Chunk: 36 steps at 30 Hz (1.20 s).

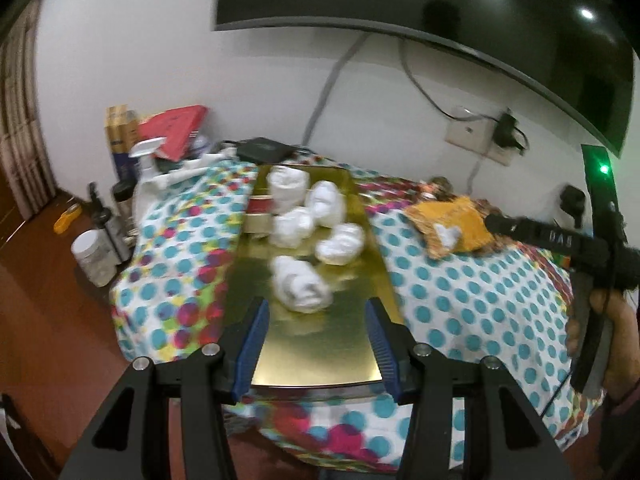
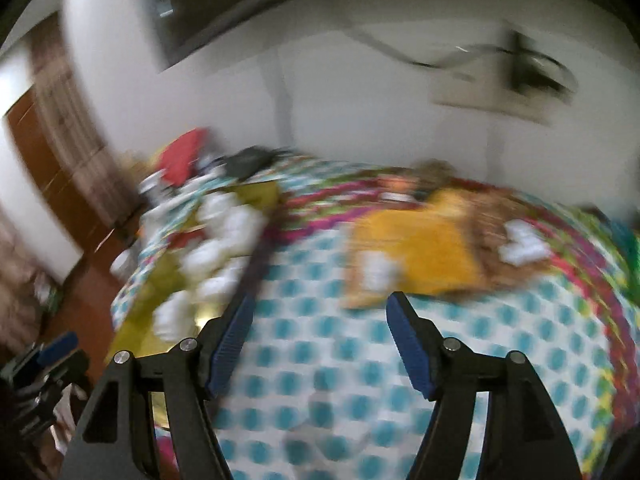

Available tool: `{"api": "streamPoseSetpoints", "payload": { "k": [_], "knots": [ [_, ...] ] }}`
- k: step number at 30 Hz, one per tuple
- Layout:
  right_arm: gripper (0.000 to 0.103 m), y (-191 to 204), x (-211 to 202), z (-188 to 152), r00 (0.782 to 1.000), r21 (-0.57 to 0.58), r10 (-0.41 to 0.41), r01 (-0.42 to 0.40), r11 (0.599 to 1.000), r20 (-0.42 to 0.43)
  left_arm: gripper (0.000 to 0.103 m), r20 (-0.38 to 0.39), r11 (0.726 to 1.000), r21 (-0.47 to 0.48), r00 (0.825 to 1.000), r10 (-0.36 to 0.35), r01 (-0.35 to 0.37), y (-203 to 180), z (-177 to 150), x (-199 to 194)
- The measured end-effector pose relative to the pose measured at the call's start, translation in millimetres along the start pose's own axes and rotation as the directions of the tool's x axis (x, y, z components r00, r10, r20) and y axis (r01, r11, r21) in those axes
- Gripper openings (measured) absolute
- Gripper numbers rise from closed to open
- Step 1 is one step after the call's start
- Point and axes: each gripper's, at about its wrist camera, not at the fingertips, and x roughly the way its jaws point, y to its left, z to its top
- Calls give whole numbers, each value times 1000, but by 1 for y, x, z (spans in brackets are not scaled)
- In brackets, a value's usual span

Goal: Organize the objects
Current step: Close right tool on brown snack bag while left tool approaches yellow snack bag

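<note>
Five white cloth bundles (image 1: 298, 286) are sitting on the gold tray (image 1: 320, 364), and more white pieces (image 2: 520, 246) are lying on the yellow cushion (image 2: 416, 256), well right of the tray. The left gripper (image 1: 318, 342) is hovering over the tray's near end, jaws parted and holding nothing. The right gripper (image 2: 320, 346) (its view badly blurred) is pointing at the cushion, also parted and empty. Judging by this, a fetch is beginning; the next move calls for closing on a white piece there.

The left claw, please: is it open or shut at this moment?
Open. The left claw has its blue fingers wide apart with nothing between them, over the gold tray.
</note>
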Motion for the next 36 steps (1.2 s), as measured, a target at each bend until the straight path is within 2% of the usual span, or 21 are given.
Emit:
{"api": "streamPoseSetpoints", "payload": {
  "k": [2, 5, 8, 12, 14, 17, 23, 30, 33, 35, 36],
  "knots": [
    [67, -32, -1, 1, 999, 48, -52, 52, 998, -8, 51, -7, 999, 34, 1000, -13, 13, -20, 1, 5],
    [67, -77, 3, -2, 996, 122, -80, 84, 989, -36, 51, -17, 996, 81, 999, -34, 36, -46, 1, 12],
    [67, -116, 10, -6, 998, 223, -32, 44, 974, -55, 51, -36, 991, 118, 998, -54, 58, -69, 4, 22],
    [68, -159, 26, -9, 997, 405, 62, -35, 914, -53, 51, -71, 987, 137, 994, -77, 86, -91, 7, 37],
    [68, -173, 36, -7, 995, 454, 84, -49, 889, -58, 51, -81, 985, 150, 994, -76, 88, -100, 9, 44],
    [68, -181, 51, -2, 991, 485, 123, -80, 871, -57, 51, -91, 982, 170, 993, -71, 85, -112, 12, 54],
    [68, -186, 75, 8, 976, 555, 217, -178, 813, -5, 51, -123, 983, 160, 990, -67, 86, -122, 19, 72],
    [68, -178, 104, 25, 965, 558, 264, -218, 801, -1, 51, -130, 988, 142, 991, -44, 62, -122, 33, 91],
    [68, -173, 108, 26, 968, 529, 250, -215, 821, 7, 51, -128, 989, 134, 991, -46, 63, -122, 41, 100],
    [63, -170, 107, 26, 969, 506, 245, -224, 833, 25, 51, -137, 989, 122, 989, -62, 79, -123, 46, 107],
    [51, -169, 107, 25, 969, 492, 245, -229, 840, 32, 51, -151, 989, 106, 985, -82, 99, -122, 48, 113]
  ]
}}
